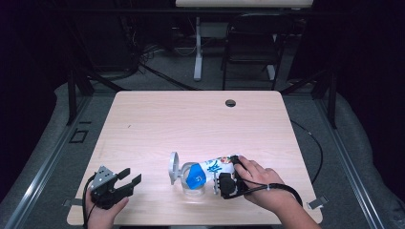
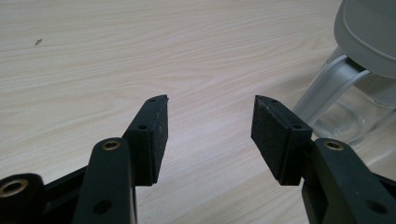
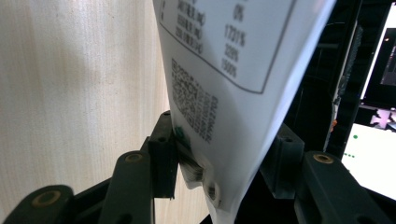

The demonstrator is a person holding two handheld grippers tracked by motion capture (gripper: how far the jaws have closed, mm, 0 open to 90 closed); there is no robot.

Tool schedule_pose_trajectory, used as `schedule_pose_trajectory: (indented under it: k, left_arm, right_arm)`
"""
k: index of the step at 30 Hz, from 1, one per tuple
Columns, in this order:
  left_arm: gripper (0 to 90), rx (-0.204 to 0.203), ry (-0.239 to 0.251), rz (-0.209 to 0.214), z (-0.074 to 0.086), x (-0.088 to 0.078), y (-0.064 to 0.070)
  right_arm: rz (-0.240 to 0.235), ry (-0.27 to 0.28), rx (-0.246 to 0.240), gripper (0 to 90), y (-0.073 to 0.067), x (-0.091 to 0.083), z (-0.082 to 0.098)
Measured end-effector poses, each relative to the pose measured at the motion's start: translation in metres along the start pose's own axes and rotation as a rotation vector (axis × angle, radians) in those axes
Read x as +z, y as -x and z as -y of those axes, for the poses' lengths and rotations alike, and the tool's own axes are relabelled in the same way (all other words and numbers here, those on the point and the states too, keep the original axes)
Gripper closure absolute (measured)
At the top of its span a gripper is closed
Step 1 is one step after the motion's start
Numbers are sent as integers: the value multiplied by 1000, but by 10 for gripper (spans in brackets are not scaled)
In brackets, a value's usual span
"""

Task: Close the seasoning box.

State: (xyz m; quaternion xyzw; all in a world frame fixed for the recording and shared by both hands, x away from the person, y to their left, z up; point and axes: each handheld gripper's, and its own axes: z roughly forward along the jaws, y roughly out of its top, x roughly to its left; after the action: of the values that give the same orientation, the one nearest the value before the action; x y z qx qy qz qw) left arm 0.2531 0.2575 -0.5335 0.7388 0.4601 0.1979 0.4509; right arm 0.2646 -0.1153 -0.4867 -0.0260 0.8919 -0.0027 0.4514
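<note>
Room: dark all round, grey floor with cables, a black chair (image 1: 251, 45) and the white leg of another desk (image 1: 197, 47) standing behind the table.
Table (image 1: 157, 119): pale wood-grain top, smooth and matt, rounded corners, a small round cable hole (image 1: 230, 103) near its far edge; its grain runs fine and straight in the left gripper view.
Carton (image 1: 212, 168): glossy white printed pack with blue patches, soft-sided, tipped on its side with its blue end over the jar's mouth; it sits near the front edge, right of middle. In the right gripper view its white face carries a printed table of figures and a square code, and its sealed bottom seam is crimped.
Jar (image 1: 191, 183): clear glass, rounded, standing on the table just under the carton's blue end; a pale grey round lid (image 1: 174, 167) stands swung up on its left side, on a grey bracket.
Right hand (image 1: 262, 183): comes in from the bottom right, wrist bent, turned inward to the left, fingers wrapped over its tool.
Right gripper (image 3: 219, 163): black jaws, rolled on its side, pinching the carton's crimped end between the pads.
Left hand (image 1: 102, 210): low at the front left corner, well apart from the jar.
Left gripper (image 1: 130, 177): black, angular, flat rubbery pads; jaws spread with nothing between them, pointing along the tabletop towards the jar.
</note>
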Motion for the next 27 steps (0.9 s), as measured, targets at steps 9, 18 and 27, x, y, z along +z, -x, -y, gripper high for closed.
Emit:
schedule_pose_trajectory:
  k: [9, 18, 27]
  left_arm:
    - [466, 4, 2, 0, -1, -1, 0]
    - [466, -1, 7, 1, 0, 0, -1]
    - [466, 3, 4, -1, 0, 0, -1]
  right_arm:
    - [3, -16, -17, 542, -1, -1, -2]
    - [8, -33, -31, 542, 0, -1, -2]
    - [9, -40, -36, 542, 0, -2, -2]
